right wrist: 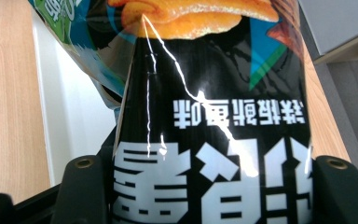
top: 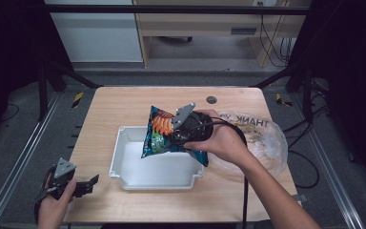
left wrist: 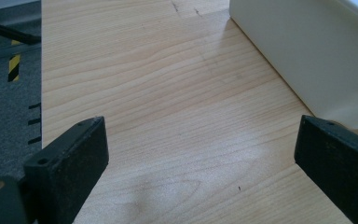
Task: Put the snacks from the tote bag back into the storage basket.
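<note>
one snack bag pinched in the right gripper, hanging over the white tray. looks like placement: lower till it rests on the tray floor, then release, minding the plastic bag alongside. left gripper spread wide, idle at the table corner.

A clear plastic bag lying at the right of the table is showing the dark printed word "THANK", its following letters running out of reading. The snack bag is displaying large white Chinese characters, appearing upside down in the right gripper view and too cropped to read with certainty.
</note>
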Motion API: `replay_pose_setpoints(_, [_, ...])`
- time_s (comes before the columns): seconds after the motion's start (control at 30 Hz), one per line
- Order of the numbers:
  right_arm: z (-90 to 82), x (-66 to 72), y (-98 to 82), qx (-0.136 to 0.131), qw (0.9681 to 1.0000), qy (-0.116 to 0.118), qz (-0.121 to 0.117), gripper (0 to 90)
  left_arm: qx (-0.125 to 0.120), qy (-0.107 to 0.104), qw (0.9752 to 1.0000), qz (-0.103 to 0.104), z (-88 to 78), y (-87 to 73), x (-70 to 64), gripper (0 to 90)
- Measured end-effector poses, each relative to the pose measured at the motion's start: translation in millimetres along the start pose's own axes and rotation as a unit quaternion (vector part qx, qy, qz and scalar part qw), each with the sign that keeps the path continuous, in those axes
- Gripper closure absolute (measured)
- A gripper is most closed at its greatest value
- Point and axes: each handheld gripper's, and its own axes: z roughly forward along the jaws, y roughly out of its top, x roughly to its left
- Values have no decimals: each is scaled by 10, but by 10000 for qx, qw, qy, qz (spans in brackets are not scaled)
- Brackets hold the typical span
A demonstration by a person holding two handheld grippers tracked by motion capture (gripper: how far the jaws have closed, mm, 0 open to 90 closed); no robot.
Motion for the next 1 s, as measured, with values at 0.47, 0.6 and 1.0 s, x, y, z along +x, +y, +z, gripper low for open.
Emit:
replay_pose_setpoints(0.47, [225,38,45,-58,9998,191,28,390,-32,27,10000,-29,-36,-17,-2,28])
replay_pose_setpoints(0.6, [261,41,59,-81,9997,222,28,390,-40,21,10000,-63,-30,-20,3,28])
replay_pose_setpoints(1.0, [400,122,94,-57,9992,384,-41,389,-1,5,10000,-6,-28,-16,2,29])
